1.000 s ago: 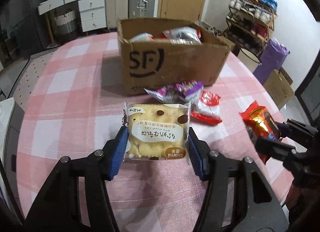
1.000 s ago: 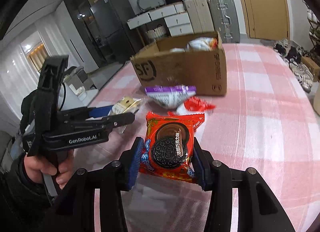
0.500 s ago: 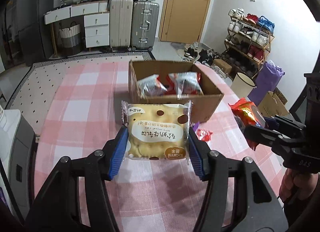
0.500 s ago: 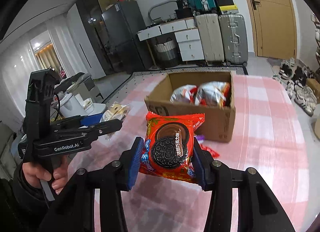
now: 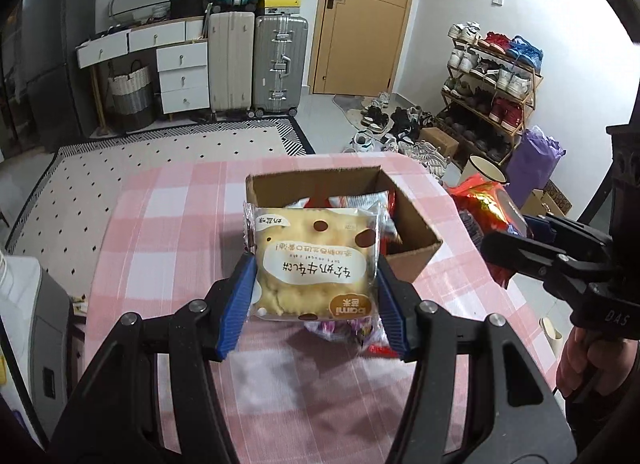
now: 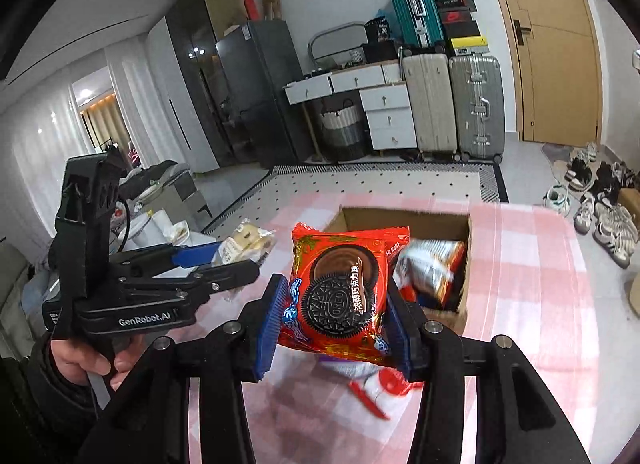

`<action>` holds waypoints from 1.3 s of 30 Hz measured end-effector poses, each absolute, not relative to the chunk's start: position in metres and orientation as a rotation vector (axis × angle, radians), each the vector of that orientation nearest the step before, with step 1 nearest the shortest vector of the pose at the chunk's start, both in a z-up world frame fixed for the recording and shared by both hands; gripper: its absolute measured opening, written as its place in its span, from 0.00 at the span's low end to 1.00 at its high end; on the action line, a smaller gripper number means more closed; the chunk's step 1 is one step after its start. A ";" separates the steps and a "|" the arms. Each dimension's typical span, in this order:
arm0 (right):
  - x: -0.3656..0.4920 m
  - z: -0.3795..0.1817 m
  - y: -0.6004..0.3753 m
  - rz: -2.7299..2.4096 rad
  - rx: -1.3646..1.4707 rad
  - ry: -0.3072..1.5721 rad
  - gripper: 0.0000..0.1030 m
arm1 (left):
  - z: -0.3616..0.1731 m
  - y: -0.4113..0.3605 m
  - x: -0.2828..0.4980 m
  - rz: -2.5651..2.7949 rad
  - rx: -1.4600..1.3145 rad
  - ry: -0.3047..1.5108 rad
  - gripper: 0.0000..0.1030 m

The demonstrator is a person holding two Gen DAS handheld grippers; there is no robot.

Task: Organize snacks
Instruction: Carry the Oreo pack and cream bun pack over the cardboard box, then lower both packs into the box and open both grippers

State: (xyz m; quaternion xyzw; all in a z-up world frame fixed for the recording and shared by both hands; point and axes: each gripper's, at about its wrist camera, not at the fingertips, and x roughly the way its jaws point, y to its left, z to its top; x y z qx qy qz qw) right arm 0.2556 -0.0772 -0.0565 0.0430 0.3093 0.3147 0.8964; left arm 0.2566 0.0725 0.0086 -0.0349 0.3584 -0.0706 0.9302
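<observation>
Open cardboard box seen on pink checked table, red-and-silver snack packets inside. Yellow cake pack clamped in left gripper, Oreo pack clamped in right gripper, both held above box's near side.

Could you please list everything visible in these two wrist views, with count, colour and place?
Yellow cake packet: one, pale yellow, held above the table.
Oreo packet: one, red, held near the box.
Cardboard box: one, brown, on the table, snack packets inside.
Loose packets: a few, red and purple, on the table below the grippers.
Table: one, pink-and-white check cloth.
Suitcases: three, beige, silver, teal, by the far wall.
Shoe rack: one, wooden, on the right.
Door: one, tan.
Left gripper: black, blue pads, shut on the cake.
Right gripper: black, blue pads, shut on the Oreo packet.
</observation>
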 end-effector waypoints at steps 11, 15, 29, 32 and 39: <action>0.299 -0.044 -0.084 0.627 0.083 0.617 0.46 | 0.025 0.058 0.319 -0.157 -0.065 0.723 0.53; 0.319 -0.046 -0.091 0.613 0.100 0.621 0.46 | 0.015 0.054 0.343 -0.161 -0.062 0.740 0.53; 0.387 -0.080 -0.064 0.639 0.110 0.698 0.46 | -0.038 0.054 0.406 -0.174 -0.095 0.812 0.53; 0.394 -0.089 -0.052 0.637 0.096 0.714 0.46 | -0.050 0.058 0.416 -0.175 -0.110 0.829 0.54; 0.403 -0.105 -0.042 0.640 0.053 0.698 0.82 | -0.069 0.062 0.432 -0.142 -0.106 0.891 0.78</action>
